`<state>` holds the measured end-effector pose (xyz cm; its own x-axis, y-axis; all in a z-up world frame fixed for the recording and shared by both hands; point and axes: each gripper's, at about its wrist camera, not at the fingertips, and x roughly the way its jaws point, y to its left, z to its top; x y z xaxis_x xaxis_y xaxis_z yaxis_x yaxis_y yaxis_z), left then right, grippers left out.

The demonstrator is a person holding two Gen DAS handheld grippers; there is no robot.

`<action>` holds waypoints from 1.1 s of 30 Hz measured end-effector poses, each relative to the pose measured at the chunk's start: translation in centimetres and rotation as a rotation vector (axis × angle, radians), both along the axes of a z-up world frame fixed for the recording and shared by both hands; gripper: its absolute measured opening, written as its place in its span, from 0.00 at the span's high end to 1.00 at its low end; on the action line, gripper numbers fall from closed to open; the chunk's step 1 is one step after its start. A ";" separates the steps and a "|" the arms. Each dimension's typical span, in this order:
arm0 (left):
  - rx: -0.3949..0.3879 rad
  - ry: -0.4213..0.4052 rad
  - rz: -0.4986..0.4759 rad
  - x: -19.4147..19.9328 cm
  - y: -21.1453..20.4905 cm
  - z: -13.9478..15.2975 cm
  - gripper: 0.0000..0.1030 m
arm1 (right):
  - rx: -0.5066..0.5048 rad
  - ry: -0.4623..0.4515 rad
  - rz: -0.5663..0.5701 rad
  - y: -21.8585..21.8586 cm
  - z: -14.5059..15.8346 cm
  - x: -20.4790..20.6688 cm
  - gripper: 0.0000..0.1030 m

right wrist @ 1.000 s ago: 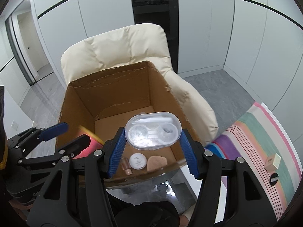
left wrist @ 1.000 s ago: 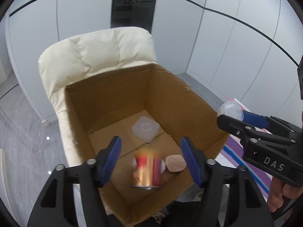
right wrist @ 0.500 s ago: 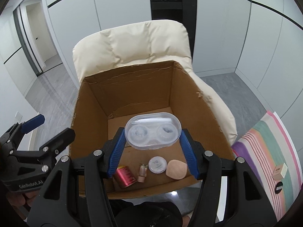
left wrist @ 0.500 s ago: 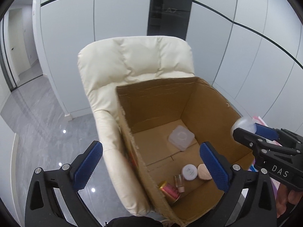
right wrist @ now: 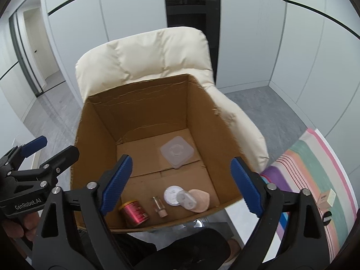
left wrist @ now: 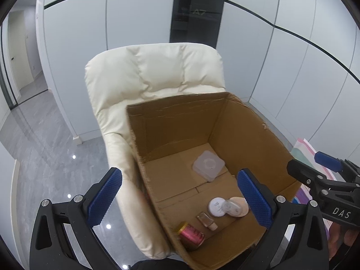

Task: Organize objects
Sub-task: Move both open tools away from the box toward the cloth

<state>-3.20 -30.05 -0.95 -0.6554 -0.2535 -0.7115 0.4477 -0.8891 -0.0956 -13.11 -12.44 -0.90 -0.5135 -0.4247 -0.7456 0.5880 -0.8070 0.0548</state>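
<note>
Now both wide: right claw (right wrist: pixel 181 183) just released, empty above cardboard box (right wrist: pixel 144 103); left claw (left wrist: pixel 180 196) empty.

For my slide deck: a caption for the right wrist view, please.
Open right gripper above a cardboard box on a cream chair, clear case inside.

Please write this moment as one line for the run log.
left gripper: open, empty | right gripper: jaws just opened, empty | clear case: in box, on round tin and puff
</note>
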 end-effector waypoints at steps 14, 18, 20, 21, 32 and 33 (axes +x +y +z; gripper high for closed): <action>-0.024 0.005 -0.085 -2.8 5.4 0.3 0.00 | 0.030 0.008 -0.160 7.3 -0.1 -1.8 0.00; -0.028 0.007 -0.109 -3.6 6.9 0.4 0.00 | 0.027 0.010 -0.194 9.4 0.0 -1.9 0.00; -0.027 0.007 -0.121 -4.0 7.7 0.4 0.00 | 0.029 0.012 -0.209 10.5 0.0 -1.9 0.00; -0.028 0.007 -0.128 -4.2 8.1 0.4 0.00 | 0.029 0.011 -0.214 10.9 0.0 -1.9 0.00; -0.032 0.006 -0.216 -6.3 13.2 0.4 0.00 | 0.033 0.011 -0.294 16.4 -0.1 -1.7 0.00; -0.030 0.006 -0.222 -6.4 13.6 0.4 0.00 | 0.038 0.014 -0.302 16.8 -0.2 -1.6 0.00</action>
